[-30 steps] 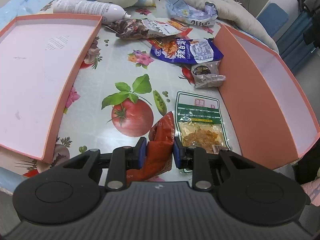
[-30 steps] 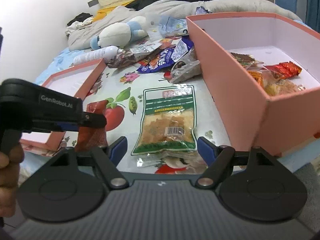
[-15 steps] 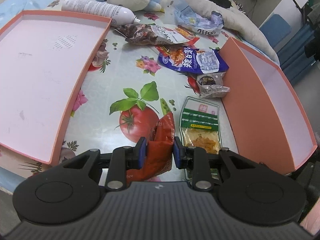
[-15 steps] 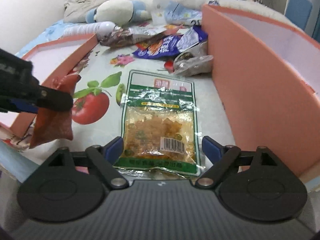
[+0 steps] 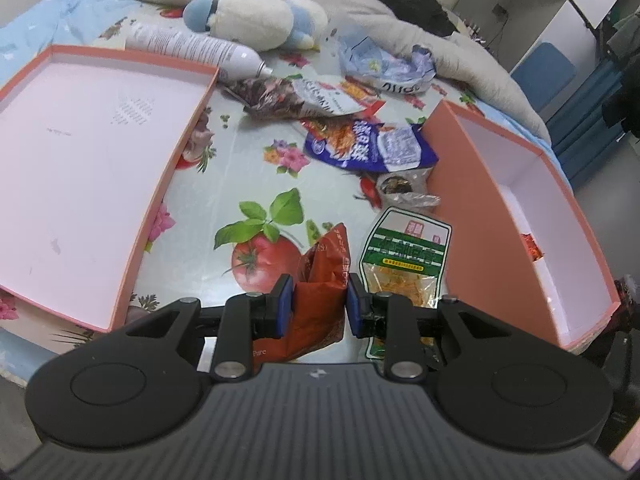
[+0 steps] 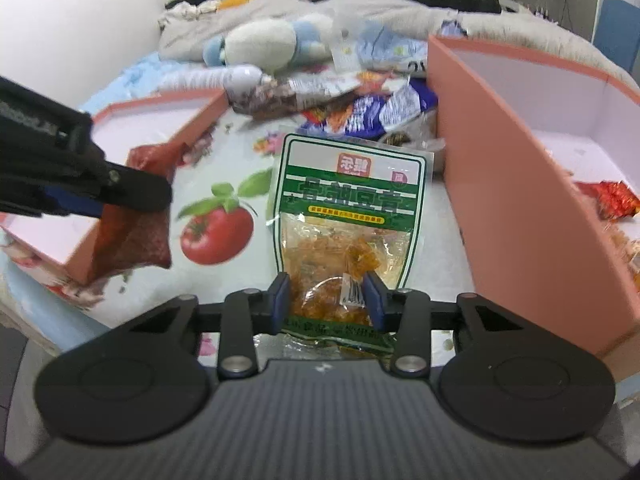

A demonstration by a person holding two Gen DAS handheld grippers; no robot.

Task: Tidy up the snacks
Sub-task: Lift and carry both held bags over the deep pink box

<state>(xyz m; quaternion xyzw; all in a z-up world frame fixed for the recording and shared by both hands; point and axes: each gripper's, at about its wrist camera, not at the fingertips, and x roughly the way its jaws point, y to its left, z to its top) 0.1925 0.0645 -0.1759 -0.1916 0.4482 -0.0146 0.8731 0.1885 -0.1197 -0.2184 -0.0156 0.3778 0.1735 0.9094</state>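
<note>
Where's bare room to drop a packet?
Free: the shallow lid, empty; tablecloth between lid and green packet; deep box's far end. Crowded: far end of the cloth, blue bag and loose wrappers.

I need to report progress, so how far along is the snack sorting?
Partly done. A few red and yellow snacks already lie in the deep pink box. In hand: the left gripper holds a red packet; the right gripper, jaws just closing, pinches the green bag. Several packets remain on the tablecloth.
</note>
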